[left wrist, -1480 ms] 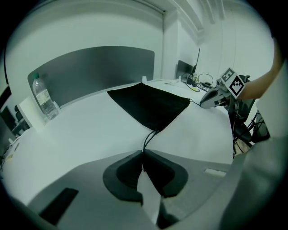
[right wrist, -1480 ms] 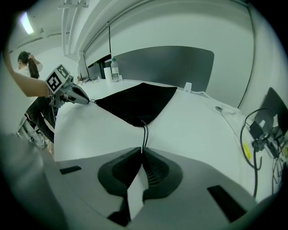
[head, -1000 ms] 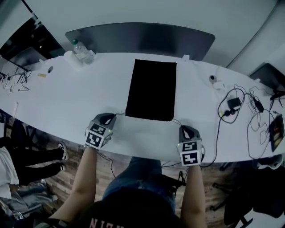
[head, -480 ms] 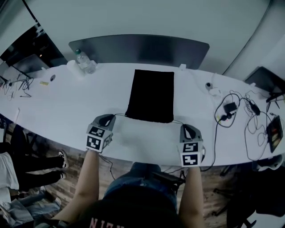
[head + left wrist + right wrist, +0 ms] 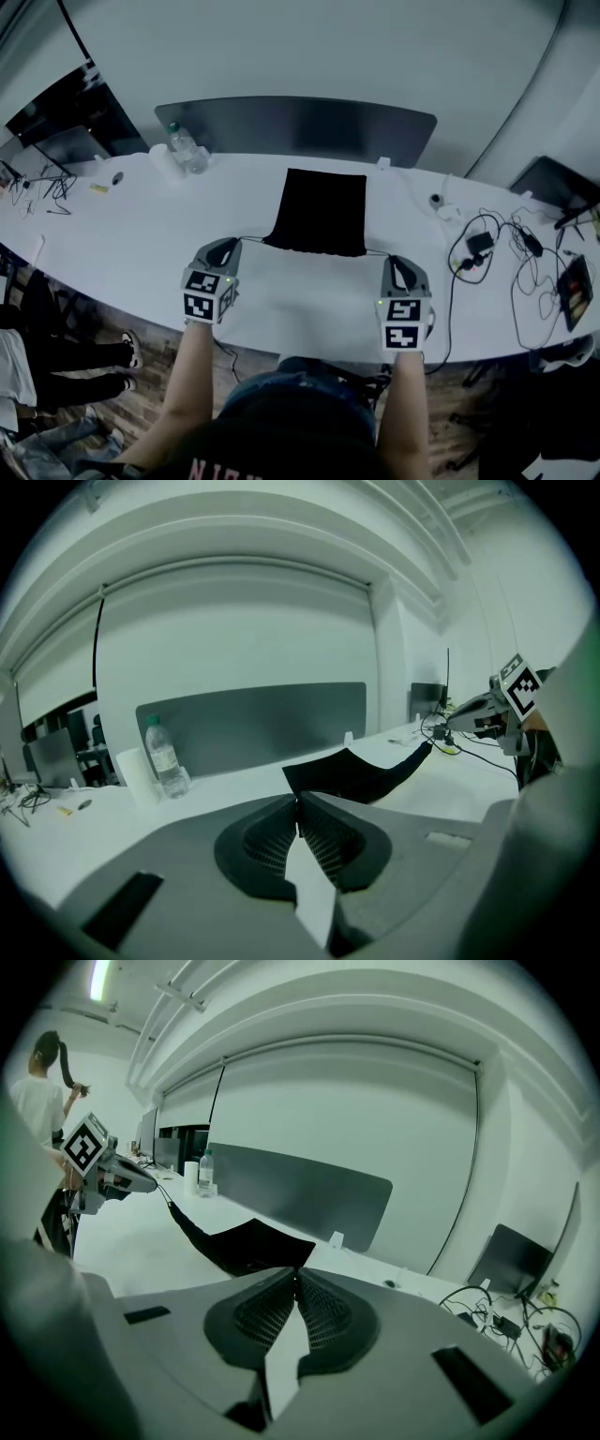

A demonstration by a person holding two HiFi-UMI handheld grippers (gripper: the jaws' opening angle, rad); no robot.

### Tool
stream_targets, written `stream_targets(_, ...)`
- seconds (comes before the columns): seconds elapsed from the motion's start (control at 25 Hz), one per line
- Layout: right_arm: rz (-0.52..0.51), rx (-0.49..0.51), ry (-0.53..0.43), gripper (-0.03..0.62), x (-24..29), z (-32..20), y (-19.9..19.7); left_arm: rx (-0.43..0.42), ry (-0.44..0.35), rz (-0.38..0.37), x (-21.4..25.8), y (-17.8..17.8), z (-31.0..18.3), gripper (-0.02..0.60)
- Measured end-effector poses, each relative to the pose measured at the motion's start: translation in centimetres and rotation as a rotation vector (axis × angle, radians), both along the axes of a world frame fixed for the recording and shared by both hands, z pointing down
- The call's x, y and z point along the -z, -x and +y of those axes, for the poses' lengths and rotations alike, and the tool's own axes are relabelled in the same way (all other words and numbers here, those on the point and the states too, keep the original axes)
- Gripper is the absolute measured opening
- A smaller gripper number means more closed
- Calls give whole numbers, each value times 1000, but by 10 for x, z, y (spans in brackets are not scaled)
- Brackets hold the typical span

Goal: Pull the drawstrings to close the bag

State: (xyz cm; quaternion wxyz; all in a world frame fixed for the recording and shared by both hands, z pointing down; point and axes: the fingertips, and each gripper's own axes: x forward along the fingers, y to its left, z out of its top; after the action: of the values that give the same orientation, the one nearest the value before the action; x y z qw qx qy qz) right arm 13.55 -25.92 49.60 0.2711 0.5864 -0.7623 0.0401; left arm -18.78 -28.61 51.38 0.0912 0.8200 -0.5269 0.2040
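Note:
A black drawstring bag (image 5: 319, 211) lies flat on the white table (image 5: 122, 244), its mouth towards me. Thin drawstrings run from its near corners out to both sides. My left gripper (image 5: 228, 246) is shut on the left drawstring (image 5: 251, 240), just left of the mouth. On the other side my right gripper (image 5: 394, 262) is shut on the right drawstring (image 5: 375, 253). The left gripper view shows closed jaws (image 5: 297, 799) and the bag's mouth (image 5: 356, 775) stretched towards the other gripper. In the right gripper view the jaws (image 5: 296, 1274) are closed too, and the bag (image 5: 248, 1241) hangs taut beyond them.
A water bottle (image 5: 187, 150) and a white paper roll (image 5: 161, 161) stand at the back left. A dark partition panel (image 5: 300, 122) runs behind the table. Cables and chargers (image 5: 487, 244) lie at the right. A person (image 5: 42, 1101) stands to the left.
The head view has tilted up, so the bag looks shorter. Both grippers stay shut at much the same spots, and the strings to the bag look straighter.

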Motion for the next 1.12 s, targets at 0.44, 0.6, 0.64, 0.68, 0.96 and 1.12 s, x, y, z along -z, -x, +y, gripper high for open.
stream_targets(0.44, -9, -33, -136, 6, 51, -25, -6, 29, -148, -7, 51, 2, -26, 15)
stream_targets(0.6, -4, -45, -169, 6, 68, -35, -10, 39, -180, -6, 65, 4, -36, 15)
stream_targets(0.64, -2, -48, -177, 6, 72, -36, -12, 42, -185, -6, 68, 5, -38, 15)
stream_targets(0.68, 1, -52, -183, 6, 75, -38, -14, 44, -192, -6, 71, 5, -40, 15)
stream_targets(0.96, 3, -83, -210, 6, 89, -45, -27, 65, -216, -9, 81, 11, -50, 15)
stream_targets(1.12, -1, -108, -213, 6, 92, -46, -33, 75, -240, -31, 87, 13, -54, 15)
